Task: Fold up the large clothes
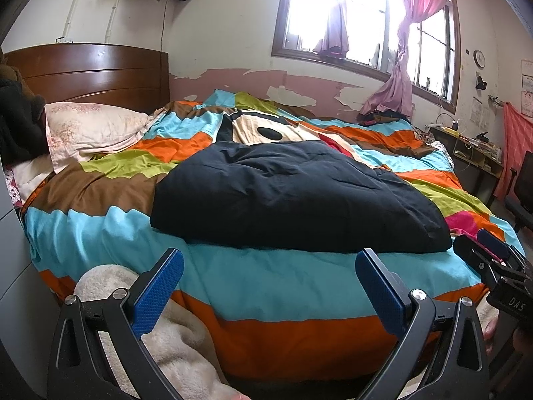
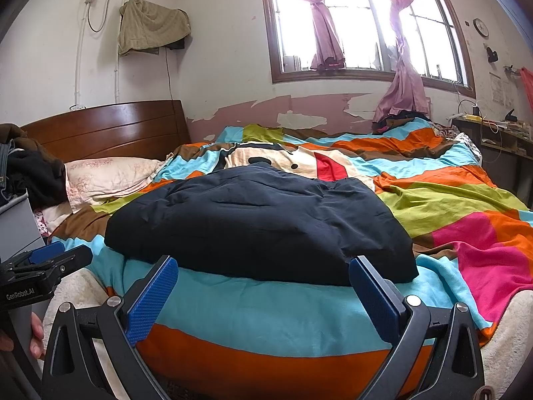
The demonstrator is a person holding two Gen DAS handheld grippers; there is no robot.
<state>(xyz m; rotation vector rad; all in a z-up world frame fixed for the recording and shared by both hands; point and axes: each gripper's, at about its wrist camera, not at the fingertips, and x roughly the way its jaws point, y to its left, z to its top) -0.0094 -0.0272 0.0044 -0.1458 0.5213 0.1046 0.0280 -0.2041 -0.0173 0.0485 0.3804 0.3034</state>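
Both grippers, left (image 1: 269, 286) and right (image 2: 263, 295), gape empty; we hold them off the bed's (image 1: 266, 276) near edge, since the dark garment (image 1: 293, 196) looks folded.

Ahead of the blue-padded left tool (image 1: 269, 266) lies a navy garment (image 1: 293, 200). Beneath it the quilt (image 1: 266, 283) carries turquoise, orange, brown and lime stripes. Pink curtains (image 2: 319, 26) hang beyond.

A home bedroom: bed with striped multicoloured quilt (image 1: 233, 280) ahead of the tongs, brown wooden headboard (image 1: 90, 73), pink-curtained window (image 2: 366, 26).
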